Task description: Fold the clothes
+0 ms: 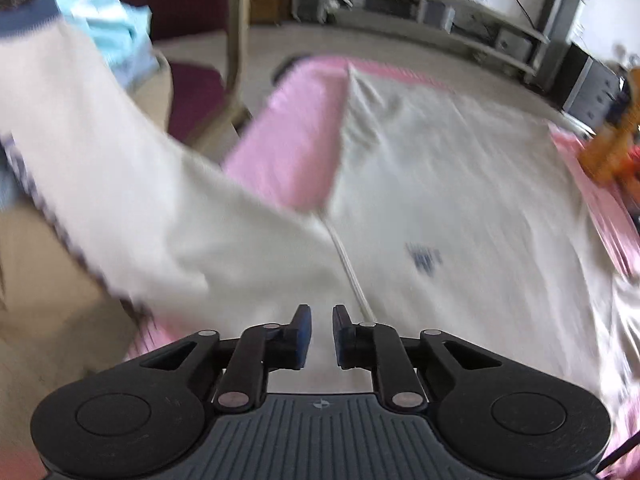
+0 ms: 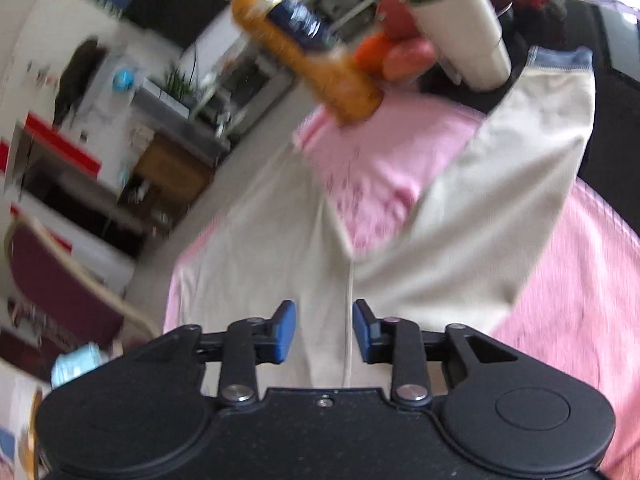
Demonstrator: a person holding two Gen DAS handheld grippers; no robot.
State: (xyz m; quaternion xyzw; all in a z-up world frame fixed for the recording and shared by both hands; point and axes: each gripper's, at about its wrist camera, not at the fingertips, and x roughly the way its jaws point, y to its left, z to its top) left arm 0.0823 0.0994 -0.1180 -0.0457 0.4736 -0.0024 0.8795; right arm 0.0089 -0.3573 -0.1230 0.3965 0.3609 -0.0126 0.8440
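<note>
A: Left tongs (image 1: 321, 334) first. State?

B: Blue pads a narrow gap apart, nothing pinched. They hang just over the cream long-sleeved cotton top with blue cuffs (image 1: 440, 184), which lies right under and ahead of them.

A: Right tongs (image 2: 324, 330)?

B: Spread wider, also empty. Same top (image 2: 272, 264) below and ahead, with a seam running straight away between the pads.

A: Where is the top?

B: Flat on the pink cloth-covered counter (image 1: 288, 140), filling most of it. The body's long axis runs away from both tongs.

A: Key relation for the next fold?

B: The sleeves. In the left view one sleeve (image 1: 100, 168) angles off up-left, its cuff past the counter edge. In the right view the other sleeve (image 2: 520, 168) angles up-right, its cuff at the far edge. Each pair of tongs sits nearer its own sleeve, so I'd judge each takes its own side.

A: Look of it?

B: Mostly smooth, light wrinkles, small dark blue print (image 1: 424, 258) on the chest. Blurred frames, so fine creases are probably missed.

A: Farther back?

B: Orange drink bottle (image 2: 304, 48) and white tumbler with green lid (image 2: 460, 28) at the far counter edge. A maroon chair (image 1: 196, 92) is beyond it.
</note>
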